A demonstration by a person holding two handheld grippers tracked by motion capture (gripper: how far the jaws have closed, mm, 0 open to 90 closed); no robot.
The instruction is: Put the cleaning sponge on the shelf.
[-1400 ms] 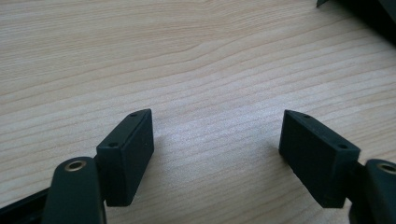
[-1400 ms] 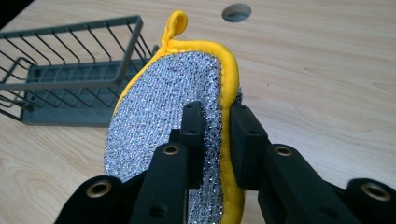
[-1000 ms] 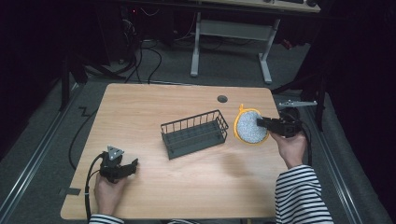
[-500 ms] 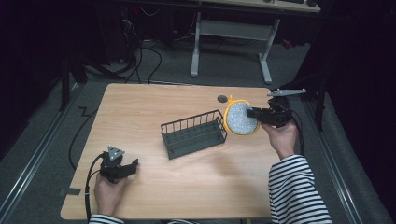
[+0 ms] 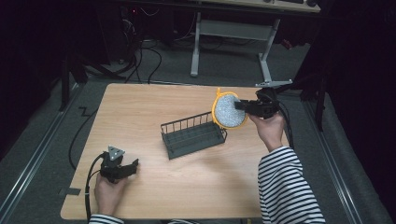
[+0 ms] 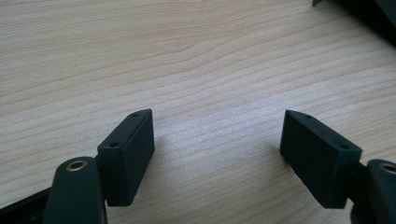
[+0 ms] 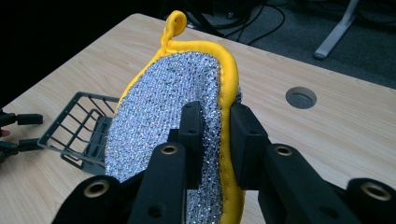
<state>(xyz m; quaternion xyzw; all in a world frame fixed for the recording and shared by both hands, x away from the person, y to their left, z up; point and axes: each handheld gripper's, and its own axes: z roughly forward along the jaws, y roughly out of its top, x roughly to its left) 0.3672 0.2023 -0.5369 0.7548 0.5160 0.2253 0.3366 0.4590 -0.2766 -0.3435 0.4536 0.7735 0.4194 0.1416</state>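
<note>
My right gripper (image 5: pixel 242 106) is shut on a round silver scrubbing pad (image 5: pixel 228 112) with a yellow rim, held on edge above the table, just right of the dark wire rack (image 5: pixel 193 135). In the right gripper view the jaws pinch the pad's (image 7: pixel 161 112) lower edge, its yellow loop pointing up, and the rack (image 7: pixel 77 128) lies lower left. My left gripper (image 5: pixel 133 164) rests at the table's near left corner with its jaws wide open. Bare wood lies between its pads (image 6: pixel 128 151) in the left gripper view.
The wooden table (image 5: pixel 140 107) has a round cable hole (image 7: pixel 300 97) near its far edge. Cables and a desk frame (image 5: pixel 261 56) stand on the floor beyond. A striped sleeve (image 5: pixel 287 186) comes in at the lower right.
The right gripper has carried the pad up and to the left, from the table's right edge toward the rack's right end. The left gripper has stayed put.
</note>
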